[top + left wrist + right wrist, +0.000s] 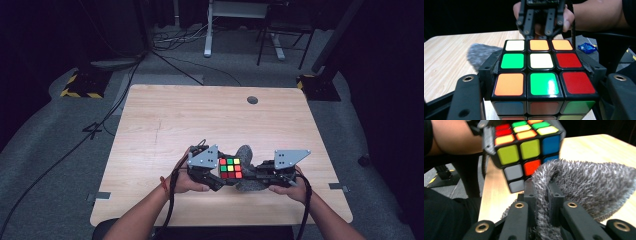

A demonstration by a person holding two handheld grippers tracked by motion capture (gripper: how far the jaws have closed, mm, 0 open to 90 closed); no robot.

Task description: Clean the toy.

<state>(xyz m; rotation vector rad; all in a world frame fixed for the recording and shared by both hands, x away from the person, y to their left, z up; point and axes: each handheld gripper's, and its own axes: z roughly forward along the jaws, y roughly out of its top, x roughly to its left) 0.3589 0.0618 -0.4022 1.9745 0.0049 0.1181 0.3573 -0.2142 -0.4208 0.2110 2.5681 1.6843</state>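
Two handheld grippers meet near the front edge of a pale wooden table [165, 115]. Between them, lifted off the tabletop, is a scrambled puzzle cube [539, 75]. The left gripper [212, 176] clamps the cube's sides. The right gripper [543, 195] pinches a fuzzy grey cloth [584, 187] against the cube's side. Wiping well likely means a firm hold while the cloth sweeps each face. No containers are visible.

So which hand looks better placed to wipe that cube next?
The right. Its tool is already shut on the grey cloth, which lies right beside the cube. The left tool is busy clamping the cube, holding it for the wipe.
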